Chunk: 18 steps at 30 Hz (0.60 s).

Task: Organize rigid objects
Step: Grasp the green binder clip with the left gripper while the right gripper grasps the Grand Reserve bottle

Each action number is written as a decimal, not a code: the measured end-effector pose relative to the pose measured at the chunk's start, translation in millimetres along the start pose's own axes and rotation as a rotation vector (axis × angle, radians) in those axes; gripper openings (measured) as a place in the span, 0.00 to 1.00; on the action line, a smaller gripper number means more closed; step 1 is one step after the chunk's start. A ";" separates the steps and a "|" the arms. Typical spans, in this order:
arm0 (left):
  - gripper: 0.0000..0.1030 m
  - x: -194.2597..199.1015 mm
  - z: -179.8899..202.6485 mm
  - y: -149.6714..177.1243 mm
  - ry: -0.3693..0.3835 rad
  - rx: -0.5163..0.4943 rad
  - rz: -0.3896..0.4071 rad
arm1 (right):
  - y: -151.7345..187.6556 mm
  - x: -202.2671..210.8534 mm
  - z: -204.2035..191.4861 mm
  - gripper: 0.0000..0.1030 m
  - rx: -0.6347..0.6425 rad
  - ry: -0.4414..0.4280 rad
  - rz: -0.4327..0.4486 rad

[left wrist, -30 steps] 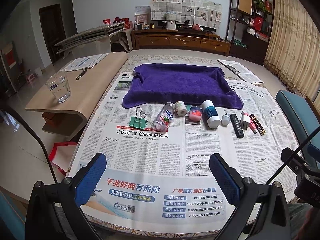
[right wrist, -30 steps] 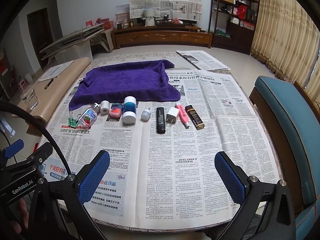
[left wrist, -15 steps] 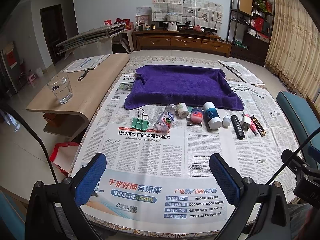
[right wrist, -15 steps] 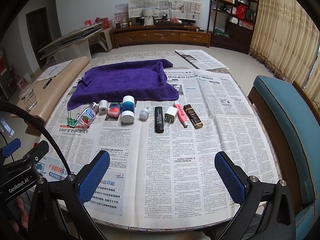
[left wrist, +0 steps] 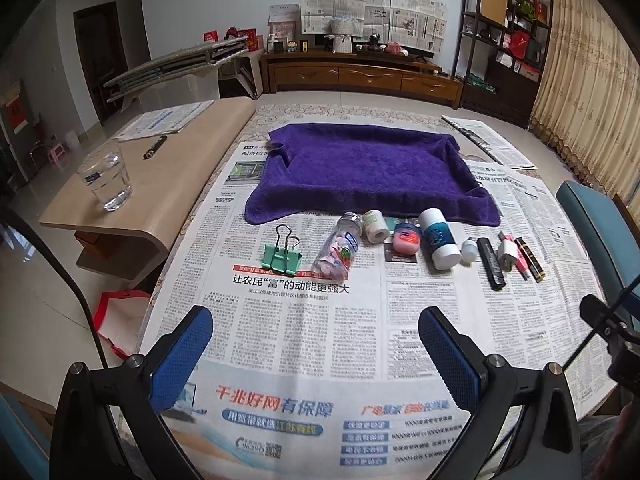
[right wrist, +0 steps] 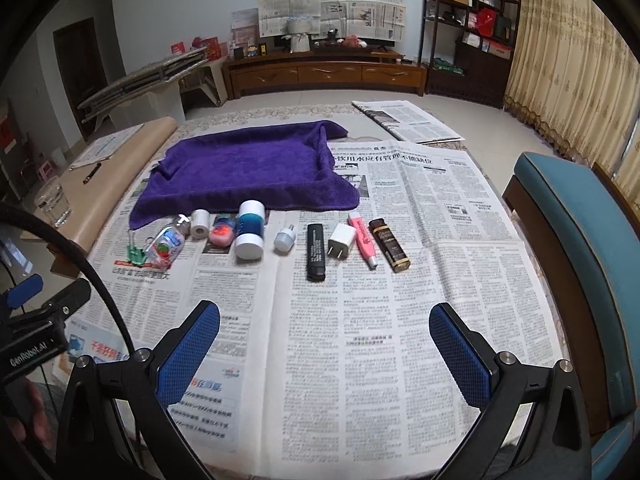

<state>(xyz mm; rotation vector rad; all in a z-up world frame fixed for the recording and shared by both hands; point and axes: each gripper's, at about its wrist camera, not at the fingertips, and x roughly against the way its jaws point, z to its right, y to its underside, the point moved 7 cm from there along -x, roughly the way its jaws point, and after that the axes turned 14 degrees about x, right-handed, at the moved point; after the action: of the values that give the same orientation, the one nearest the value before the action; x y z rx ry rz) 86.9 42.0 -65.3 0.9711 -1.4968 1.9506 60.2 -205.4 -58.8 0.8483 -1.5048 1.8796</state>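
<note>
Where the newspaper covers the table, a row of small items lies just in front of the purple towel. Left to right: green binder clip, clear bottle on its side, small white roll, pink tin, blue-and-white bottle on its side, small white cap bottle, black bar, white plug adapter, pink tube, dark brown tube.

The near edge of the towel nearly meets the roll and the blue-and-white bottle. Items at the left end are crowded, some touching; the black bar through the brown tube sit just beside one another with narrow gaps.

Left gripper wide open, nothing held, above the near newspaper, in line with the clear bottle. Right gripper also wide open, holding nothing, facing the black bar and adapter. Open newspaper lies between both grippers and the row.

Off the left table edge: a lower tan side table with a water glass. By the right edge: a teal chair.
</note>
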 end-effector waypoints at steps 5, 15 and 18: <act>1.00 -30.2 -12.7 -16.7 0.018 0.018 -0.005 | -11.0 -27.7 14.2 1.00 -0.014 0.004 0.014; 1.00 -113.8 -36.3 -29.8 -0.057 -0.095 -0.041 | -29.6 -90.2 58.7 0.99 -0.042 0.015 -0.046; 1.00 -132.2 -40.8 -27.0 -0.066 -0.129 -0.042 | -34.8 -105.6 67.1 0.99 -0.023 0.014 -0.049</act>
<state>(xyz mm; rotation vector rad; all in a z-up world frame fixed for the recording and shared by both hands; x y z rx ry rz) 179.8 93.6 -157.8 1.0106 -1.6036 1.7850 161.5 -269.7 -108.6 0.8518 -1.4809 1.8263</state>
